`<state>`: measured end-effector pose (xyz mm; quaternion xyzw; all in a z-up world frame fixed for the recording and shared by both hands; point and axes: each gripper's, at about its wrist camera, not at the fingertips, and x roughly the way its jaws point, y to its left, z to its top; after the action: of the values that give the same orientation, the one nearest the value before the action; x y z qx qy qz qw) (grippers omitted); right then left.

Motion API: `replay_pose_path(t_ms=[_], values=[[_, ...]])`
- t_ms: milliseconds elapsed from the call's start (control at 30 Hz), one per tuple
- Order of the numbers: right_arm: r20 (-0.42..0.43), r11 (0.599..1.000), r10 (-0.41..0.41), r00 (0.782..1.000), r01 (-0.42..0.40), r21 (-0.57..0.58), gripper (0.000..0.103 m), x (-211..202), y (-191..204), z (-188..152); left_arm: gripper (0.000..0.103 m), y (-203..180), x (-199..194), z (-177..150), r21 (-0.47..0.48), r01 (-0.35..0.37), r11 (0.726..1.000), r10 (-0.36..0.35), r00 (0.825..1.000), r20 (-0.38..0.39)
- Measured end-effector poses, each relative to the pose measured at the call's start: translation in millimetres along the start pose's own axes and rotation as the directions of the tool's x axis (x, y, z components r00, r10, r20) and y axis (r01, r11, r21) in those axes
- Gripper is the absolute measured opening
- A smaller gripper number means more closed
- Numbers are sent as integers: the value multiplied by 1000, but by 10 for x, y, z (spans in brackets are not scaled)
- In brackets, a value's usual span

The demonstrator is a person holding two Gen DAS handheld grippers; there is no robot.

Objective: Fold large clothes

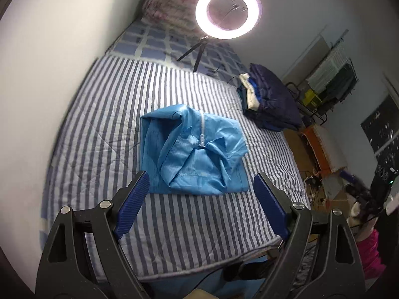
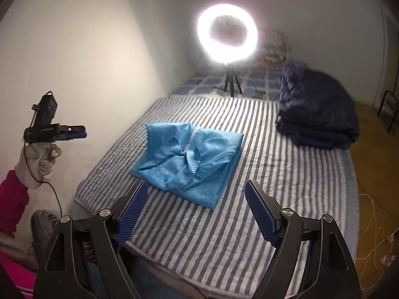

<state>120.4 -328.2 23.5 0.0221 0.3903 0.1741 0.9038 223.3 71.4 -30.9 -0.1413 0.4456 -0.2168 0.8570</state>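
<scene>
Folded light-blue jacket [image 1: 193, 152] lying near the middle of the striped bed cover [image 1: 104, 114], white zipper up, collar and sleeves bunched on top. Left gripper [image 1: 200, 194] hovering over the near part of the bed, blue pads spread wide, nothing between them, short of the jacket's near edge. Right gripper [image 2: 194, 204] likewise wide apart and empty, just short of the jacket's near corner. Seen from the right wrist, left gripper out at the side beside the wall, carried by a gloved hand [image 2: 41, 160] with a pink sleeve [image 2: 11, 199] and a trailing black cable. Behind the jacket, a lit ring light [image 1: 228, 11] on a small tripod standing on a checked blue sheet [image 1: 154, 42]. Off to the right, well apart from the jacket, a stack of folded dark clothes [image 1: 270, 99], navy on top, a cream layer showing in the left wrist view only. Floral bedding [image 1: 165, 6] at the bed's far end, blurred. Clutter beyond the bed's right side dim and hard to make out: a rack, an orange box, cords on the floor. Nothing lying between either gripper and the jacket. Bed's near edge cut off by the gripper bodies.
</scene>
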Motion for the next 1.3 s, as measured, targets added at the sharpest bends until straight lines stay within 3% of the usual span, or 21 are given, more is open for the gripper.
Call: replay_pose_path(t_ms=[333,567,800,900,967,1133,1300], values=[[89,990,-121,989,127,-63,80,-1347,367,-61,88,-281,-852,106,86,-13,996,5,996,94],[129,977,-180,975,192,-94,80,-1821,418,90,88,-417,-1366,268,139,-45,989,26,990,136],[208,963,-218,953,245,-113,80,-2122,411,370,88,-531,-1990,396,179,-127,976,80,966,246],[215,959,-227,950,256,-119,80,-1937,375,390,88,-489,-1904,419,169,-118,979,71,963,260],[184,971,-197,963,217,-98,80,-1718,322,363,88,-426,-1707,417,148,-95,984,58,969,239],[87,992,-121,989,125,-36,80,-831,113,236,88,-171,-815,398,47,-26,999,18,989,150],[-30,996,-27,999,30,86,80,151,-194,114,88,29,79,437,-65,56,996,-51,996,67]])
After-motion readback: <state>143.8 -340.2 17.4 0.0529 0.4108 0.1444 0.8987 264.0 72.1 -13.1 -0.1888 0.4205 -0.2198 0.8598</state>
